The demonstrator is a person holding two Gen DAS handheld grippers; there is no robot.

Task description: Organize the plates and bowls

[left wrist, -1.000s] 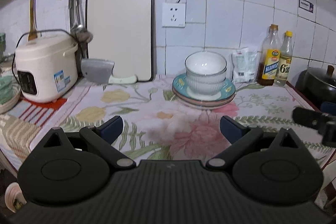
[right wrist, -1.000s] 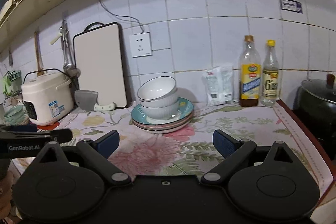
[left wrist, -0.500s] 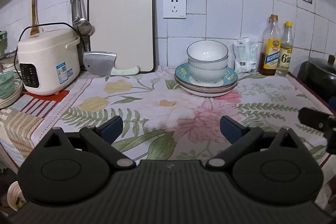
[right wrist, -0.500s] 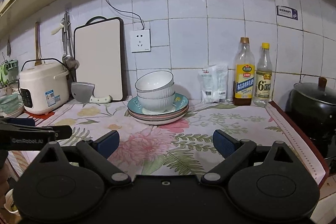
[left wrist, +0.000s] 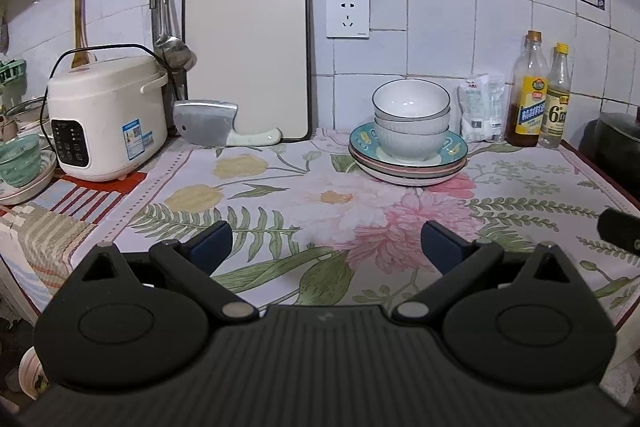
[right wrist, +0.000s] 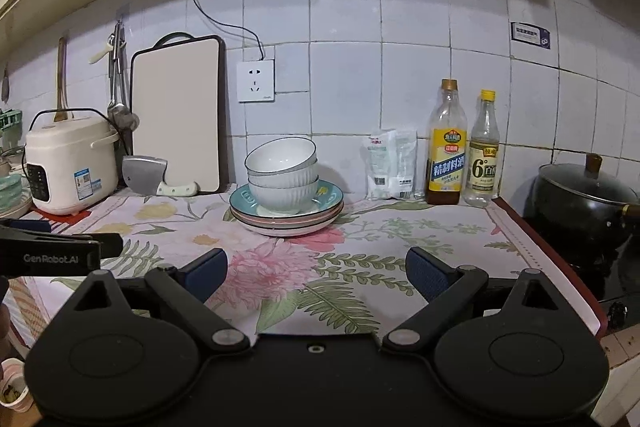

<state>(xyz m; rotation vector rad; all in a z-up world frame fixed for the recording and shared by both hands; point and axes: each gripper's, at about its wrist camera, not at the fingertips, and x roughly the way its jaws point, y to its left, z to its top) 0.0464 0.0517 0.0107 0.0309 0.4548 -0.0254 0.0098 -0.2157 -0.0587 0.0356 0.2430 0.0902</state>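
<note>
Two white bowls [left wrist: 411, 119] sit nested on a stack of plates [left wrist: 408, 167], the top one teal-rimmed, at the back of the flowered counter. The same bowls [right wrist: 282, 171] and plates [right wrist: 287, 215] show in the right wrist view. My left gripper [left wrist: 325, 247] is open and empty, well in front of the stack. My right gripper [right wrist: 316, 273] is open and empty, also short of the stack. Part of the left gripper's body [right wrist: 60, 251] shows at the left edge of the right wrist view.
A rice cooker [left wrist: 106, 119], a cleaver [left wrist: 216, 127] and a cutting board [left wrist: 248, 55] stand at the back left. Two bottles [left wrist: 542, 103] and a white bag [left wrist: 482, 111] stand at the back right. A black pot [right wrist: 584, 199] sits right. Green dishes [left wrist: 22, 163] sit far left.
Both grippers have pulled back and risen, so the bowls and plates look farther away. The jaws stayed open. The stack has not moved.
</note>
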